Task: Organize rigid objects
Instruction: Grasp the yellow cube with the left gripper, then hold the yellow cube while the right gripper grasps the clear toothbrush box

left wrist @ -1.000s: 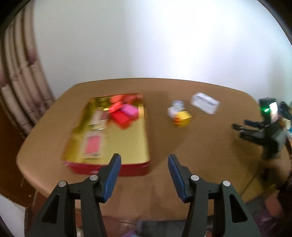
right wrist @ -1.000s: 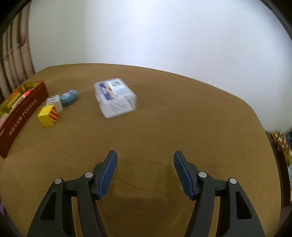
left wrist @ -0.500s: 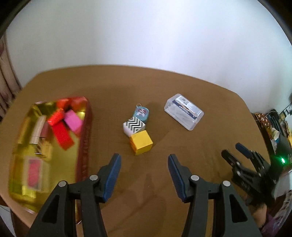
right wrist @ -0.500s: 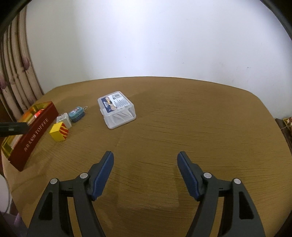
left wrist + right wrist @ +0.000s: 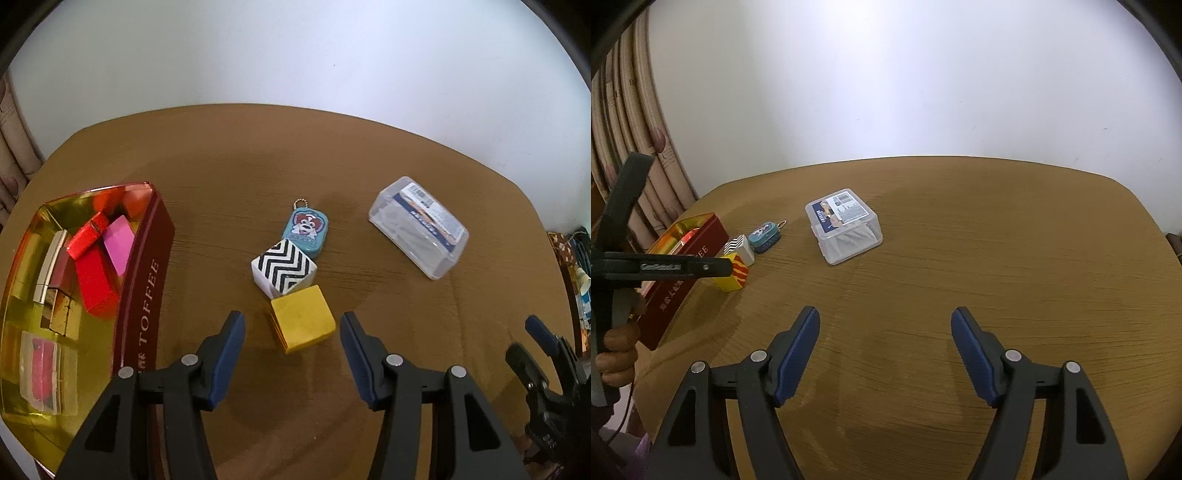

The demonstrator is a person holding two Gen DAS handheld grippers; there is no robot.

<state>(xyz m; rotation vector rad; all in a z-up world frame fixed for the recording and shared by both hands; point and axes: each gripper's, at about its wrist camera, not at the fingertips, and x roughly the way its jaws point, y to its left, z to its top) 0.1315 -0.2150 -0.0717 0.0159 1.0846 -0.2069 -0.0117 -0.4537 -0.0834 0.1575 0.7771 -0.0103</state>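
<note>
Black tongs (image 5: 291, 341), blue pads (image 5: 231, 354), silver pivot screws; second pair (image 5: 885, 350) identical.

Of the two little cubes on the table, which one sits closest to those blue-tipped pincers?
The yellow cube, just ahead of the left hand-held gripper; the zigzag cube lies behind it.

Home room, likely dining or living area: rounded wooden table (image 5: 960, 258) against plain white wall (image 5: 886, 92), floral curtain (image 5: 635, 155) at frame left, toffee tin (image 5: 147, 280) holding small household items.
</note>
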